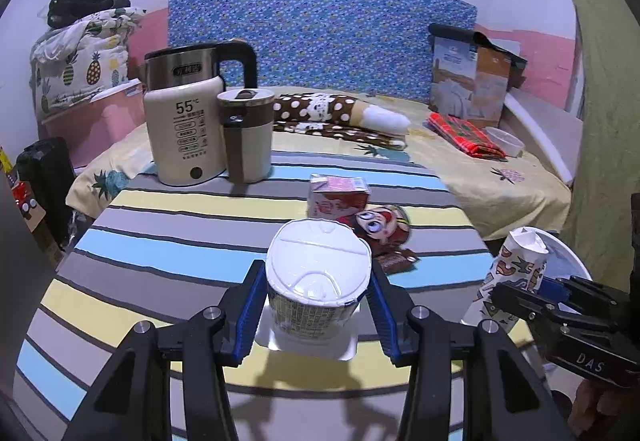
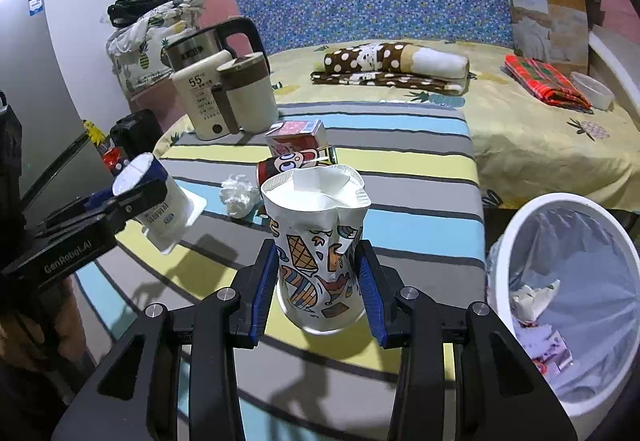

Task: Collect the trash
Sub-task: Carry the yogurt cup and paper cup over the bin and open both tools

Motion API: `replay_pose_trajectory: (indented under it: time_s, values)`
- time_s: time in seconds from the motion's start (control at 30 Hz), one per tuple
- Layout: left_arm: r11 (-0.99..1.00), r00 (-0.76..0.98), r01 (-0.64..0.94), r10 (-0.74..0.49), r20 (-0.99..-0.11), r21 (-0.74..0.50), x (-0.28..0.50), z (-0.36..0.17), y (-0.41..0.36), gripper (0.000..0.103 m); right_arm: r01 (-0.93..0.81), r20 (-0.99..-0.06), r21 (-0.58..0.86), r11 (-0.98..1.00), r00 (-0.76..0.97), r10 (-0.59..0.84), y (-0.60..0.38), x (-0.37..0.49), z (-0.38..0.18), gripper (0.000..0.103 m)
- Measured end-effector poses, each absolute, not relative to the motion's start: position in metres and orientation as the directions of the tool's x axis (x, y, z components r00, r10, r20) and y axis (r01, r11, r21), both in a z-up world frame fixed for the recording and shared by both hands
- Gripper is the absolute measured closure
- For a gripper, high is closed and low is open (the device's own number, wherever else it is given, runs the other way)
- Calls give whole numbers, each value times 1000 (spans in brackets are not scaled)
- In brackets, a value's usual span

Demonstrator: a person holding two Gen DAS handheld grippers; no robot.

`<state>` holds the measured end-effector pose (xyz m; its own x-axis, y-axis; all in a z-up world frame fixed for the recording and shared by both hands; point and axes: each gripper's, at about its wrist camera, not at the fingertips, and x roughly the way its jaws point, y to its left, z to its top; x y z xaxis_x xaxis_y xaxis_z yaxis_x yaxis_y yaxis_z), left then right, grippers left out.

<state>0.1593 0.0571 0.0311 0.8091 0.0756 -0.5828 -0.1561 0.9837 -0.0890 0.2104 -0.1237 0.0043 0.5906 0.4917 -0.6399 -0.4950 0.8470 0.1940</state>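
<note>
The left gripper point(image 1: 316, 305) is clamped on a white tub point(image 1: 318, 281), held at the frame's lower centre above the striped cloth point(image 1: 160, 241). The right gripper point(image 2: 318, 289) squeezes a crumpled paper cup point(image 2: 318, 241) at centre frame – just left of the white bin point(image 2: 560, 301) at lower right. A carton point(image 2: 296, 137) and a paper wad point(image 2: 238, 195) lie on the cloth beyond

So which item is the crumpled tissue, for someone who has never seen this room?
Start at the striped tablecloth in the right wrist view, then find the pink carton near its middle. To the carton's lower left lies the crumpled tissue, on a blue stripe. It alone is a plain white, shapeless wad; its neighbours are printed packaging.
</note>
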Motion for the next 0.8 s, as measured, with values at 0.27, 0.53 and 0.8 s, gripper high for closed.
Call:
replay_pose_trajectory:
  time_s: [0.27,0.53,0.8]
  values:
    - [990,814,-104,28,-580,-99,144,37,31,54,-474,-629,196,858,611,481,-137,195,7,61]
    - [994,813,-50,-19,-583,-102,140,40,5,54,-446,-626,198,873,627,463,-151,189,8,61]
    - [994,804,19,-77,-590,-104,147,40,-27,54,-400,-621,200,894,654,432,-174,186,7,61]
